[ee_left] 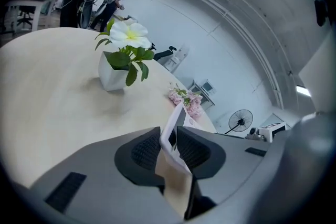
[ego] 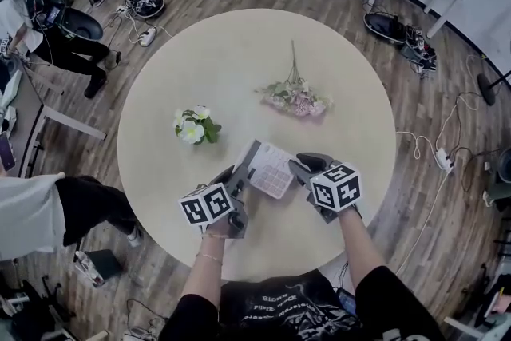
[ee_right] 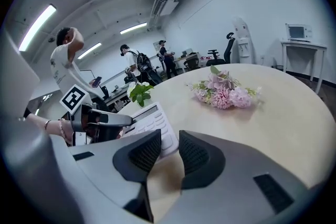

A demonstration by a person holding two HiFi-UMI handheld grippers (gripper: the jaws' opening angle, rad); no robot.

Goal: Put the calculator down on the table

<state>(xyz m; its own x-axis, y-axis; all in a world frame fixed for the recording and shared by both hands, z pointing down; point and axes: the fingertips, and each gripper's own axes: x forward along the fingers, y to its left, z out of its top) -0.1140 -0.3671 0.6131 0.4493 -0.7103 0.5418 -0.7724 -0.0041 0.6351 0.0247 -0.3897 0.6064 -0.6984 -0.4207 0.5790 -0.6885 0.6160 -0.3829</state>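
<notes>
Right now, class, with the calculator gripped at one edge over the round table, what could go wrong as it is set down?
The white, flat plastic calculator is held tilted by one thin edge in the left tongs; it may swing or slip out. The right tongs stand open beside it, gripping nothing, and could knock it.

We see bare surface (ego: 359, 148) right of us; white flower pot (ego: 194, 126) and pink bouquet (ego: 297, 98) block far side.
</notes>
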